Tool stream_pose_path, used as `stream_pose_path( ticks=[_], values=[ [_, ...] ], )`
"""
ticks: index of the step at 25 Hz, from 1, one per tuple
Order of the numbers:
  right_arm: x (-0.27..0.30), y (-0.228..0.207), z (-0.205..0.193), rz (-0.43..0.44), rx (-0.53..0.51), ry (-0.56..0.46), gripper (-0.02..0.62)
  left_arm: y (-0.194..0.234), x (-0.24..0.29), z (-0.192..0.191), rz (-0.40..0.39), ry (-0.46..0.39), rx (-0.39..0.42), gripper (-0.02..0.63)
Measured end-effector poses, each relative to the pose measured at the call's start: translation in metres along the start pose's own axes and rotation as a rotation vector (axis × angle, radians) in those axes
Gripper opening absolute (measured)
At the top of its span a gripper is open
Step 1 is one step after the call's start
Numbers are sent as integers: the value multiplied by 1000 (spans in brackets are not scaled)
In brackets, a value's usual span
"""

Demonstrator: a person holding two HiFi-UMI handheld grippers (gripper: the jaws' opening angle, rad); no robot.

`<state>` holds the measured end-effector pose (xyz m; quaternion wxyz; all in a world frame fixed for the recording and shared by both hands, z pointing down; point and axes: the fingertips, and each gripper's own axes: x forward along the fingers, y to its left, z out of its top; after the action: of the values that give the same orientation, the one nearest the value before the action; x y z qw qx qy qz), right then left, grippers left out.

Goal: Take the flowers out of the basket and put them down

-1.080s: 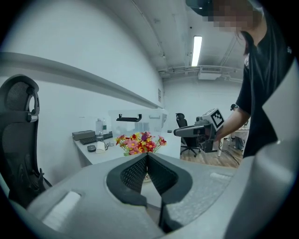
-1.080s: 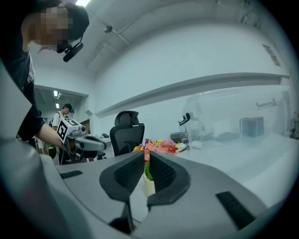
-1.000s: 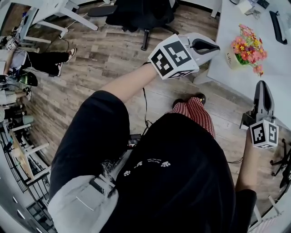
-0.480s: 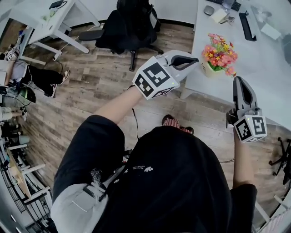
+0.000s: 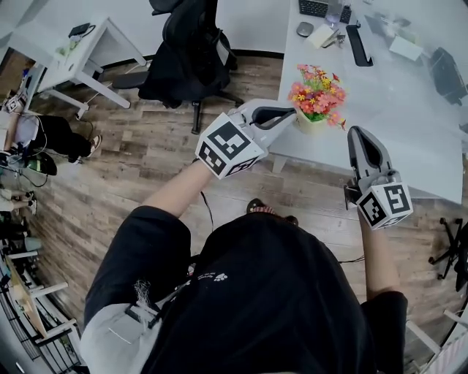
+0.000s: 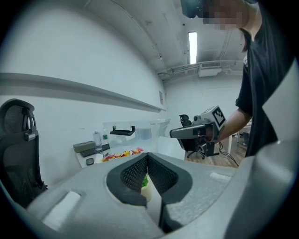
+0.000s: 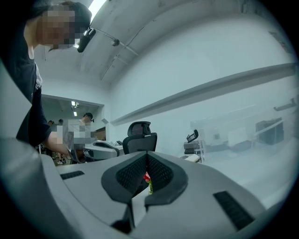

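Head view: flowers (image 5: 316,80) in basket (image 5: 310,124), seemingly upright.

Counting up now: two grippers, the left gripper (image 5: 289,113) and the right gripper (image 5: 358,139), both at the near edge of the big white bench (image 5: 395,109). One bunch of flowers (image 5: 316,91) on that bench, in one basket (image 5: 307,123). One mouse (image 5: 305,29) and one keyboard (image 5: 322,9) at the bench's far end. One black office chair (image 5: 186,51) beside the bench. One smaller bench (image 5: 88,40) beyond that chair, so two benches all told.
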<state>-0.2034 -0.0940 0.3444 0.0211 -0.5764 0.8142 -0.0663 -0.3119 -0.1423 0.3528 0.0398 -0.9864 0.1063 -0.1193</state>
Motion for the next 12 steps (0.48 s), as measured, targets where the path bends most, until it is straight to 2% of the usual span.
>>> stream_pose_path(
  ticks=[12],
  values=[
    [-8, 1, 5, 48, 2, -32, 12, -10, 6, 2, 51, 60, 19, 8]
  ],
)
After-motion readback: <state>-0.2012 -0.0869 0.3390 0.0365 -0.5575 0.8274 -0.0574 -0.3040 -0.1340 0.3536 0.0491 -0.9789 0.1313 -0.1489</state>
